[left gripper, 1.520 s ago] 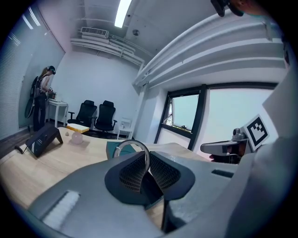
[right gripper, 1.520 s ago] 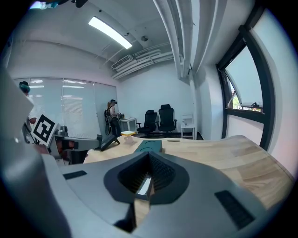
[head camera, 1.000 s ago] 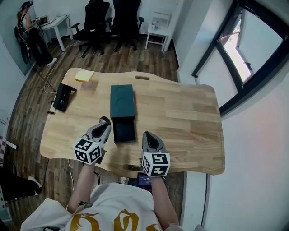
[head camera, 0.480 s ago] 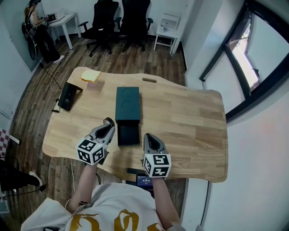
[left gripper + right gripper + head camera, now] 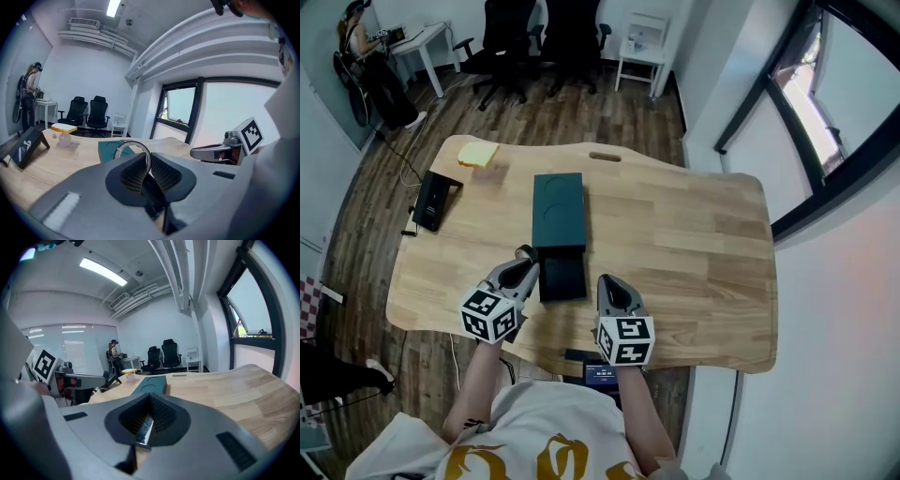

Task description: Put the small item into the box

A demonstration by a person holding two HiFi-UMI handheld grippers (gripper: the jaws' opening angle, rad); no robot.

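Observation:
A dark green box (image 5: 558, 208) lies in the middle of the wooden table (image 5: 694, 244), with its open tray (image 5: 562, 277) pulled out toward me. My left gripper (image 5: 526, 256) hovers just left of the tray's near end. It is shut on a thin silver ring (image 5: 131, 142), which stands up above the pads (image 5: 133, 173) in the left gripper view. My right gripper (image 5: 606, 282) sits to the right of the tray near the table's front edge, shut with nothing in it. The box (image 5: 151, 385) shows ahead of it in the right gripper view.
A yellow sponge (image 5: 477, 154) and a black stand (image 5: 431, 200) lie at the table's far left. A pale pink ball (image 5: 64, 139) rests by the sponge. Office chairs (image 5: 539, 33), a white side table (image 5: 643, 52) and a person (image 5: 366, 56) are behind the table.
The head view has shifted a little. Both grippers stay near the front edge, the left one slightly closer to the open tray with the ring still held.

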